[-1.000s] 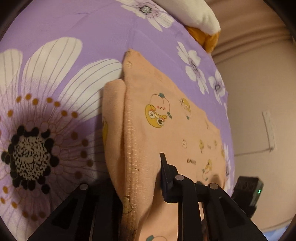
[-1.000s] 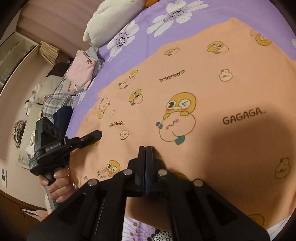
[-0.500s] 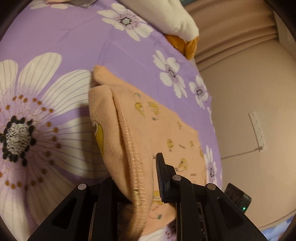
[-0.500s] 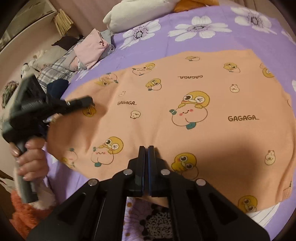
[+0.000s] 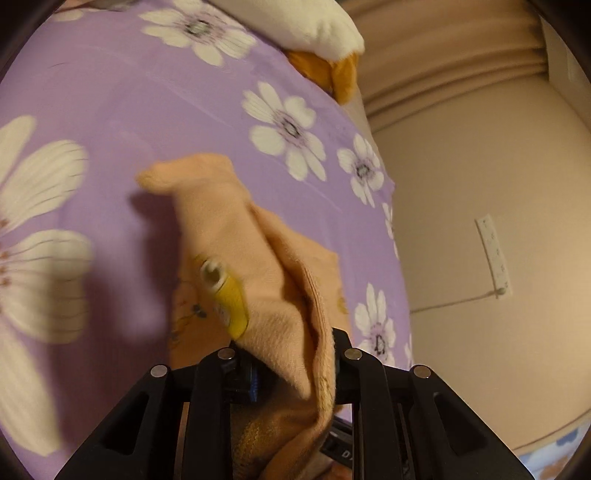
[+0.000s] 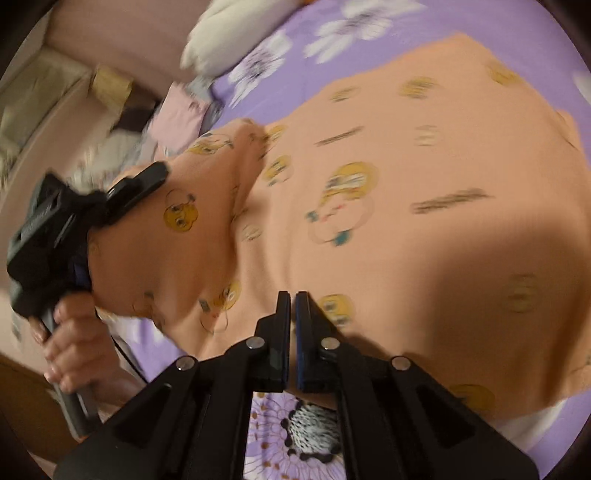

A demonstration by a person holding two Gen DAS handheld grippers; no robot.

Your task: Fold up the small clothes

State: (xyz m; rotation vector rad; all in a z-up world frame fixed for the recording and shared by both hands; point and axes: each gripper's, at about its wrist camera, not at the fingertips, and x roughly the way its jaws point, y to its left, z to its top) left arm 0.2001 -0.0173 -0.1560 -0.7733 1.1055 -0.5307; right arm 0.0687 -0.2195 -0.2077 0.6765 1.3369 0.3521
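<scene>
Left gripper point(image 6: 155, 177) clenched on the raised left edge of the orange garment point(image 6: 406, 221), which lies spread rightward across the bed point(image 5: 147, 92); right gripper point(image 6: 291, 306), fingers together, probably pinning its near hem, so the fold runs left-to-right.

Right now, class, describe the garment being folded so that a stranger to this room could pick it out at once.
Start at the bed with the purple flowered sheet. Spread across it lies the peach garment, one edge lifted by the left gripper and its near edge pinched by the right gripper. Unlike the pink and plaid clothes piled nearby, it is printed with yellow cartoon chicks.
</scene>
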